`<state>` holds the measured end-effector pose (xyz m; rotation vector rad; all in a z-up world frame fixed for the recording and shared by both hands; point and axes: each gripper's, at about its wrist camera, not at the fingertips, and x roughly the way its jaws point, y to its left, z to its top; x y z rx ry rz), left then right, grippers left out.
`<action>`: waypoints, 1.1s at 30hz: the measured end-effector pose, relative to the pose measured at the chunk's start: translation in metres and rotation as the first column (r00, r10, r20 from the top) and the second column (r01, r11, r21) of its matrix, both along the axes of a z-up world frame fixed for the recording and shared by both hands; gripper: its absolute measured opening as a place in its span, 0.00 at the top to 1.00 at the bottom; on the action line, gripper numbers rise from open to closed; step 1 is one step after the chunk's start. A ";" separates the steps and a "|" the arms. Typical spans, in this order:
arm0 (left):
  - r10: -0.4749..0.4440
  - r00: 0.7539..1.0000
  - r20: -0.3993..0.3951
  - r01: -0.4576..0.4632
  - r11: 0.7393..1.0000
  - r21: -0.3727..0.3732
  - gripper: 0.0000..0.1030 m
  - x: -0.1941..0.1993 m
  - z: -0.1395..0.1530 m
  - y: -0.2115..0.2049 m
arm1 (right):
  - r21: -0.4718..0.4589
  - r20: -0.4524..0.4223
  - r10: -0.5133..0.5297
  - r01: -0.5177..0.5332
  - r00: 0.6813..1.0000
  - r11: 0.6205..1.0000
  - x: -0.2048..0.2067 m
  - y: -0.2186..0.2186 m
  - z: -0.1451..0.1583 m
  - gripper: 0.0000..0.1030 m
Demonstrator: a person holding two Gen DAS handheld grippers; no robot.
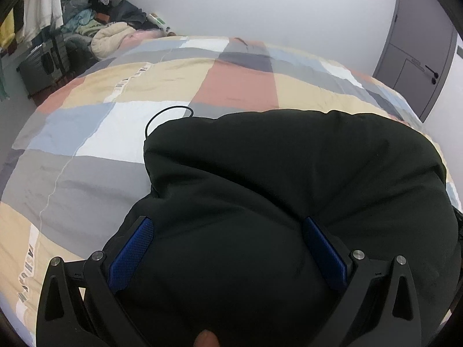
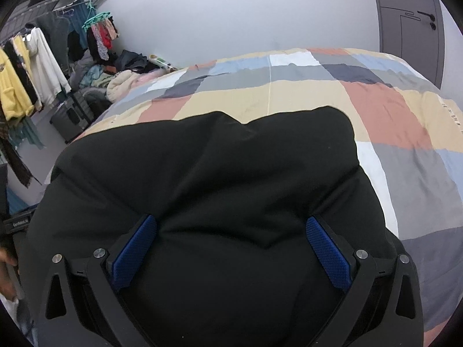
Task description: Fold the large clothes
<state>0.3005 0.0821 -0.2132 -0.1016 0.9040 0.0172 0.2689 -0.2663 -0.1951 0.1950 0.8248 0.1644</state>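
Left wrist view: left gripper [image 1: 228, 225] low over a black garment [image 1: 275, 179], blue pads [image 1: 131, 253] wide apart with puffed cloth bulging between them, clamped on nothing. Garment heaped on the near part of a checked quilt [image 1: 231, 84], a thin black cord [image 1: 170, 114] looping off its far left corner. Long axis hard to tell from the bunching; seems to run sideways across the quilt. Beyond the quilt, to the left, a pile of clothes [image 1: 110, 36], a dark suitcase [image 1: 40, 66], hanging clothes; beyond to the right, a grey door [image 1: 419, 55].

Right wrist view: right gripper [image 2: 231, 228] likewise spread, pads [image 2: 328, 251] pressed into the garment [image 2: 217, 167], cloth swelling between. Far edge of the garment straight across the quilt [image 2: 376, 98], with one small dip at mid-edge. A hand [image 2: 7, 271] at the left frame edge. A rack of clothes [image 2: 31, 66] left of the quilt, the door [image 2: 411, 14] behind its far right corner.
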 end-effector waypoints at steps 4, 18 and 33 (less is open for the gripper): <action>0.015 1.000 0.007 -0.015 1.000 0.008 0.00 -0.004 0.006 -0.001 | -0.012 -0.003 -0.019 0.019 1.000 1.000 -0.003 0.000 0.003 0.00; -0.044 0.983 0.177 0.041 0.999 0.020 0.00 -0.065 0.135 -0.036 | -0.001 0.191 0.003 -0.003 0.982 1.000 -0.061 0.016 0.125 0.00; -0.114 0.881 0.459 0.097 0.993 0.061 0.00 -0.211 0.295 -0.071 | 0.004 0.494 0.053 -0.063 0.868 0.998 -0.173 0.046 0.285 0.00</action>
